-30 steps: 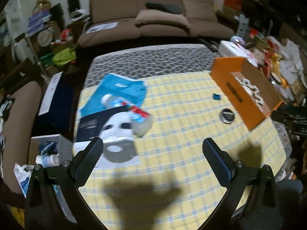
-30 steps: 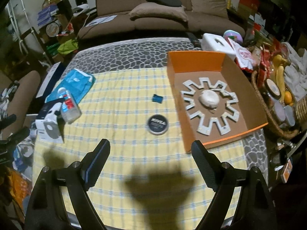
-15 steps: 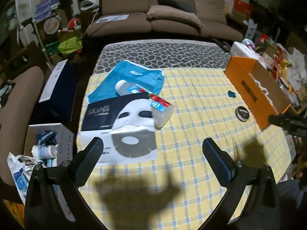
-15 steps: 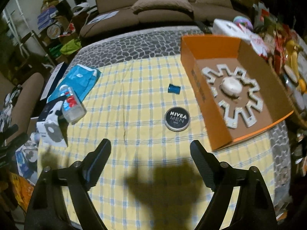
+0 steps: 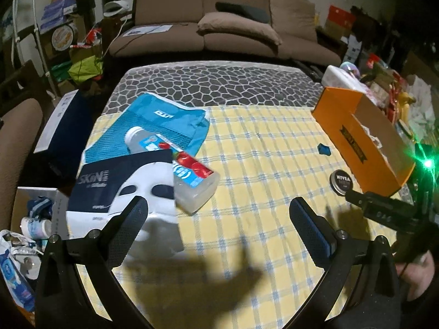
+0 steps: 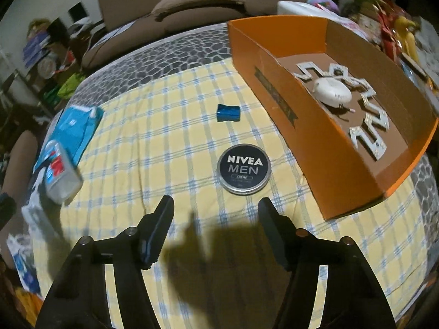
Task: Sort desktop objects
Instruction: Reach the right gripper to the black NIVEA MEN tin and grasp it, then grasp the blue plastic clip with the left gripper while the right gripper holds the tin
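Where jaws gape, right tool just short of tin.

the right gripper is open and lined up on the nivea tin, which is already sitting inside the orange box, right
Not quite. The right gripper is open and lined up on the Nivea tin, but the tin lies on the checked cloth beside the orange box, as the right wrist view shows.

Bare checked cloth on the surface lies ahead of the right gripper, up to the Nivea Men tin. To the right, the orange cardboard box walls off passage. A small blue object lies beyond the tin, apart from it. Left, the bottle, face-mask packet and blue mesh pouch overlap, crowding that edge.
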A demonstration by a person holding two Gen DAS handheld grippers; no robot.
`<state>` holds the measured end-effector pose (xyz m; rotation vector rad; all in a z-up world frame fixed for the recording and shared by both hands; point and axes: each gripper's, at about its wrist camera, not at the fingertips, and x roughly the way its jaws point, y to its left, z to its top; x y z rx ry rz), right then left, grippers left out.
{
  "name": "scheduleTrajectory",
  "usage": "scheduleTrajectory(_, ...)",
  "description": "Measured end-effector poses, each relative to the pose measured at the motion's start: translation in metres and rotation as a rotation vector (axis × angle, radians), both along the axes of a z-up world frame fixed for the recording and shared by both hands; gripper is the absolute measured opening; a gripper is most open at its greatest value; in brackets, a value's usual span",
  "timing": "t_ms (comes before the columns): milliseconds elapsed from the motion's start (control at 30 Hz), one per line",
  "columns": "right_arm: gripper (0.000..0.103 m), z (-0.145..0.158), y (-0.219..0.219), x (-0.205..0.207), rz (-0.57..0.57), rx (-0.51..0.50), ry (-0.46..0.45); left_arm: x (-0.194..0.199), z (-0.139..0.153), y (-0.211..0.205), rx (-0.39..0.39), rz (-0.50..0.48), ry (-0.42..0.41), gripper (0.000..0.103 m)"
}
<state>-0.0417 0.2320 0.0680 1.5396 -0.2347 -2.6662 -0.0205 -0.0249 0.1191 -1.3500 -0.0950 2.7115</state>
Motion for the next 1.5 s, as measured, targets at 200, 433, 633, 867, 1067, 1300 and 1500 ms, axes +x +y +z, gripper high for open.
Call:
scheduleTrajectory(200,0.066,-0.018,0.006,-0.011,-0.094,-0.008,0.014,-0.014,-0.018,0.006,0.011,0.002,-0.02,0.103)
scheduleTrajectory(433,0.073,-0.037,0.013,-0.031,-0.143,0.019,0.001,-0.03,-0.035,0.012,0.023,-0.016,-0.035,0.103)
scheduleTrajectory(633,0.075,-0.043,0.013,-0.042,-0.158,0.043,0.015,-0.045,-0.042,0.022,0.025,-0.043,-0.041,0.103)
scheduleTrajectory(867,0.06,-0.043,0.011,-0.037,-0.116,0.098,0.02,-0.063,-0.047,0.037,0.025,-0.076,-0.05,0.103)
scheduleTrajectory(1067,0.06,-0.035,0.014,-0.024,-0.037,0.056,0.007,-0.084,-0.046,0.069,0.027,-0.113,-0.047,0.103)
scheduleTrajectory(1300,0.06,-0.012,0.011,0.005,0.07,0.023,0.028,-0.106,-0.048,0.128,-0.005,-0.202,-0.045,0.103)
scheduleTrajectory(1500,0.06,0.017,0.008,0.019,0.145,0.011,0.054,-0.121,-0.061,0.166,-0.017,-0.247,-0.077,0.103)
